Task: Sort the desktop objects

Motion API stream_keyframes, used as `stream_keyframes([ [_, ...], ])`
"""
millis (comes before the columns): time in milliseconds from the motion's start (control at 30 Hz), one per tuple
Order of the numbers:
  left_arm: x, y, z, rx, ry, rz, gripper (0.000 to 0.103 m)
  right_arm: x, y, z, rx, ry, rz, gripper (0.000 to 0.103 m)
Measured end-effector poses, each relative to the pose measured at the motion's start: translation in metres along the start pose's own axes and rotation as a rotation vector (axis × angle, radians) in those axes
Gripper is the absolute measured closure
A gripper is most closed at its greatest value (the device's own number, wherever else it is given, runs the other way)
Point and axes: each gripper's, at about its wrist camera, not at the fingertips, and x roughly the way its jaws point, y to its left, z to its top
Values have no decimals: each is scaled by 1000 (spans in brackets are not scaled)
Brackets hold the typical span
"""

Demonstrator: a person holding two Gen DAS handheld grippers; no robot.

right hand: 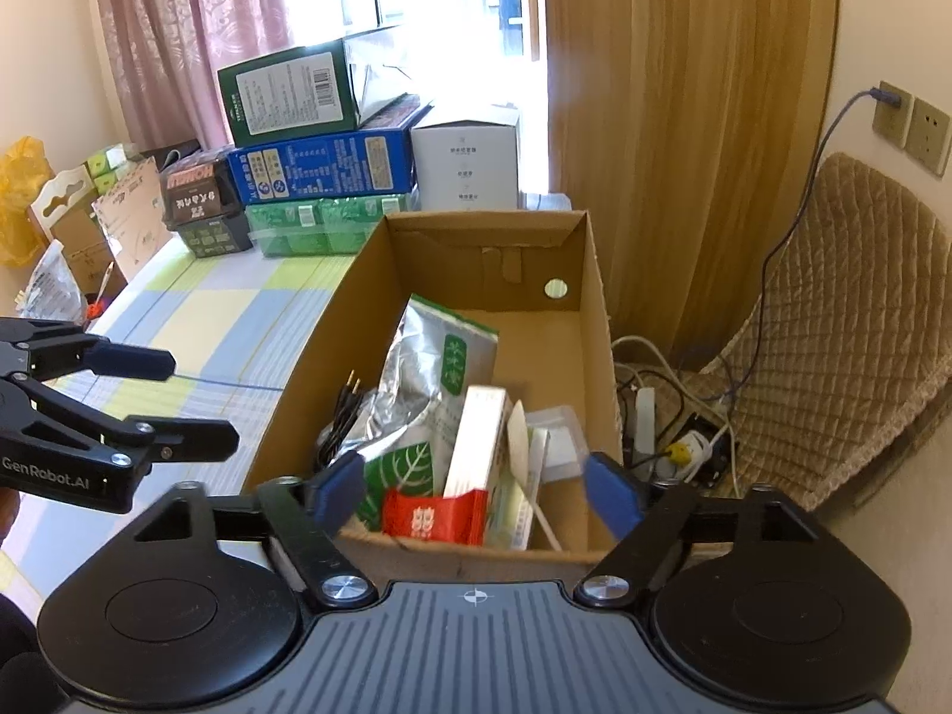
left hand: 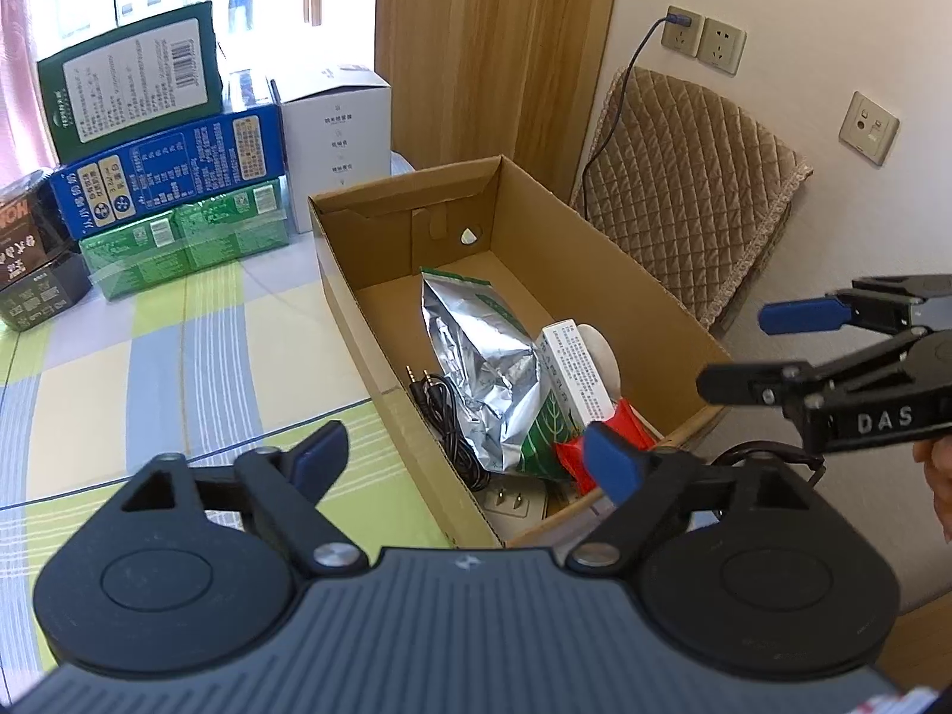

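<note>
An open cardboard box (left hand: 357, 273) (right hand: 595, 321) stands at the table's right edge. It holds a silver foil bag (left hand: 476, 357) (right hand: 416, 369), a white carton (left hand: 574, 369) (right hand: 482, 440), a red packet (left hand: 607, 434) (right hand: 434, 514), a black audio cable (left hand: 446, 416) (right hand: 342, 410) and a white plug (left hand: 511, 503). My left gripper (left hand: 470, 458) is open and empty above the box's near end. My right gripper (right hand: 476, 488) is open and empty over the box's near wall. Each gripper also shows in the other's view, the right one (left hand: 738, 351) and the left one (right hand: 190, 398).
Stacked boxes stand at the table's far end: dark green (left hand: 131, 77), blue (left hand: 172, 172), green (left hand: 184, 244) and white (left hand: 339, 131). A checked tablecloth (left hand: 178, 357) covers the table. A quilted chair (right hand: 833, 321) and a power strip with cables (right hand: 678, 434) are right of the box.
</note>
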Motion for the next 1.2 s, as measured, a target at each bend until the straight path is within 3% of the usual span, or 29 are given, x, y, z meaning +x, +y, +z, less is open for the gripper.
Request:
stream_keyframes([
  [167,-9,-3,-6,19,-21,2,1,-9,3,-8,-2,-5,-31,2],
  [667,-52,1,-25,19,-60,-2,1,-46,21,-22,38,-1,-50,2],
  [967,-88,7,-43,11,-76,39,1,-75,44,-34,62,-7,-48,2],
  [1200,-112,3,-62,-2,-78,18,1,-97,60,-45,75,-21,-41,2],
])
